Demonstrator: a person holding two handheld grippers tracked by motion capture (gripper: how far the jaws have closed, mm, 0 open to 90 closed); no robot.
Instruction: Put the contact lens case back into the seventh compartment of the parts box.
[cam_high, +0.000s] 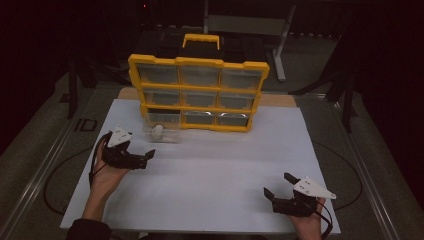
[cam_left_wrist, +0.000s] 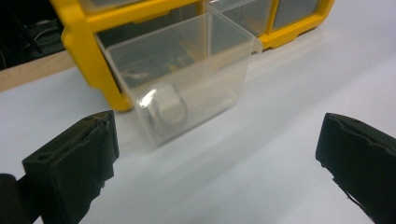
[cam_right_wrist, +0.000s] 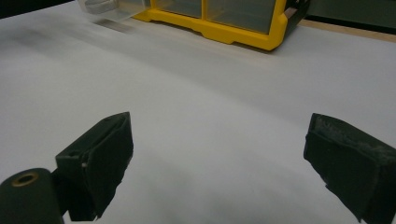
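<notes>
A yellow organizer (cam_high: 197, 92) with three rows of clear drawers stands upright at the back of the white sheet (cam_high: 215, 170). Its bottom-left drawer (cam_high: 162, 132) is pulled out onto the sheet, and a small white roll-like object (cam_high: 157, 131) lies inside. My left gripper (cam_high: 140, 149) hovers open just in front of that drawer, nothing between its jaws. In the left gripper view, the drawer (cam_left_wrist: 187, 79) and the white object (cam_left_wrist: 170, 103) sit just beyond the open left gripper (cam_left_wrist: 215, 154). My right gripper (cam_high: 278, 185) is open over the sheet's front right, holding nothing; its own view shows the right gripper (cam_right_wrist: 219, 154) wide apart.
The organizer (cam_right_wrist: 224, 23) has a yellow carry handle (cam_high: 201, 40) on top. Bare white sheet lies between the two grippers. A metal frame (cam_high: 280, 45) stands behind the table, and dark table edges run along both sides.
</notes>
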